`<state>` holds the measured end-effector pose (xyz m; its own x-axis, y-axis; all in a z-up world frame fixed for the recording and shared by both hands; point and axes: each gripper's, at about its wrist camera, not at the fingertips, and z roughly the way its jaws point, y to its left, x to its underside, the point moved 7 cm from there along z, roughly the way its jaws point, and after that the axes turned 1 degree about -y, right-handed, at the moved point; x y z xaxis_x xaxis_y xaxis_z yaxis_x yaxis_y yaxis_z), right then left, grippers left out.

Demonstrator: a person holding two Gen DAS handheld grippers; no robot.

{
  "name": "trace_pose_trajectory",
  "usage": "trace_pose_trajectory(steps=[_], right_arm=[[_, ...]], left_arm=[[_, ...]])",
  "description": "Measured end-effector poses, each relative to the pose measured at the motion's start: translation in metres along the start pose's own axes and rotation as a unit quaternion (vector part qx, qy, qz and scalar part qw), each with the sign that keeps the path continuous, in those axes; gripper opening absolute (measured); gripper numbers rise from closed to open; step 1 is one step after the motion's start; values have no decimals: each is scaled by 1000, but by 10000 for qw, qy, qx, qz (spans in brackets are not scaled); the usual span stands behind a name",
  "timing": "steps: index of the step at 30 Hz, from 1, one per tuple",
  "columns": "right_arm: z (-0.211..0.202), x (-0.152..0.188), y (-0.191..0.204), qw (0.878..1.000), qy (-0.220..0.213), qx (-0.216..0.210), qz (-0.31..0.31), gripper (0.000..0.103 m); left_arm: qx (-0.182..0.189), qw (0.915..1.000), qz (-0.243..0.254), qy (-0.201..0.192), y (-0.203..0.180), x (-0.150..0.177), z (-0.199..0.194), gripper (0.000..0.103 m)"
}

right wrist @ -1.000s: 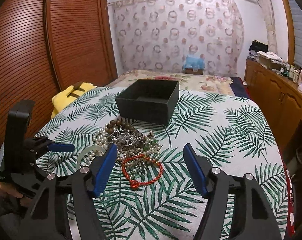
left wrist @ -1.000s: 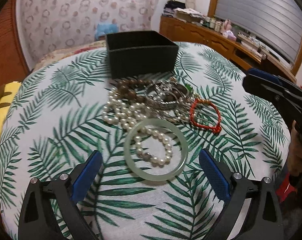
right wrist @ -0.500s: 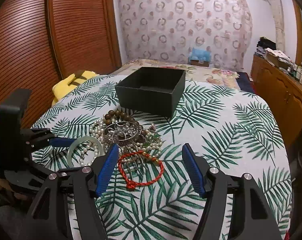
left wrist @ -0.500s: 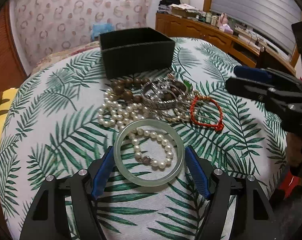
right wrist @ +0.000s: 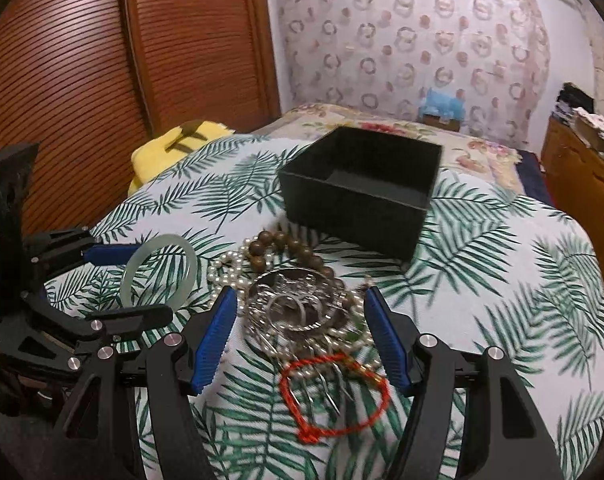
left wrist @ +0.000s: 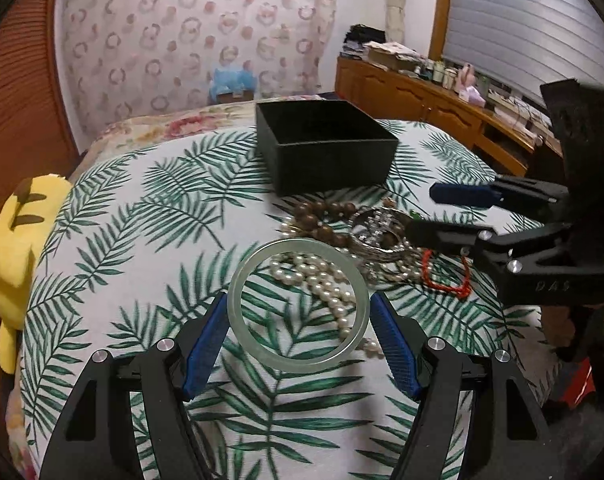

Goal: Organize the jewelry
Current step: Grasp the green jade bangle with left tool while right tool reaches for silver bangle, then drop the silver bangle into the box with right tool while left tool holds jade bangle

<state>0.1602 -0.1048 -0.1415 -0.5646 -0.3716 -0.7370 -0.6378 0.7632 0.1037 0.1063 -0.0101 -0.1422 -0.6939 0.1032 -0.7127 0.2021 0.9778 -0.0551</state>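
**Bangle lifted off the cloth by left gripper**

Since a second ago the left gripper [left wrist: 299, 342] has been closed from wide open onto the jade bangle [left wrist: 298, 307], and the bangle has been raised clear of the pearls [left wrist: 321, 280] it lay on. It is now clamped across its width between both blue pads [left wrist: 206, 344], jaws held well apart by the ring. In the right wrist view the bangle [right wrist: 160, 270] is seen tilted up, above the cloth [right wrist: 501, 280].

The right gripper [right wrist: 302, 336] has been shifted over the pile; it was centred on the red cord [right wrist: 333, 396] before. Its jaws are now set part open either side of the silver bracelet [right wrist: 298, 304]. No pad contact is seen; nothing is held. The red cord lies on the cloth nearer the camera, below the pads.

Layout:
- Box [left wrist: 325, 148]: black, open-topped, on the cloth behind the pile, nothing seen inside.
- Wooden beads [left wrist: 321, 216]: between box and silver bracelet, touching the pile.
- Pearls: on the cloth, seen through the bangle in the left wrist view.
- Right gripper seen from the left wrist view [left wrist: 441, 216] over the right part of the pile.
- Yellow plush [left wrist: 18, 240]: at the left edge of the bed, well apart from the jewelry.
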Motion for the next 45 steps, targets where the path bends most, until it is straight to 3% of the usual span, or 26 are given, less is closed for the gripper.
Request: trace_pose_trajectory(steps=[4,17,19,24,36,45], right_arm=[[11,-2,4,9999,123,-28,-93,72],[34,-2,7,9982,449,36,-386,72],[36,0,7,9980,496,-23,-383,65],[35,0,8,9975,519,-45,-474,62],[5,-38,-17,9987,-128,98,-490,62],[22,-88,-62,9975,-455,331,-434,63]], left_arm=[[-46,9999,-69,-70,7,-4,-2,68],[-92,9998,-74,-153,15,-13,4,68],[-81,9998,-74,-166,17,-14,5,68],[-77,9998,-78,-182,19,-18,8,68],[-70,9991,18,-410,20,-46,8,68],[-74,9983,174,-556,18,-86,21,68]])
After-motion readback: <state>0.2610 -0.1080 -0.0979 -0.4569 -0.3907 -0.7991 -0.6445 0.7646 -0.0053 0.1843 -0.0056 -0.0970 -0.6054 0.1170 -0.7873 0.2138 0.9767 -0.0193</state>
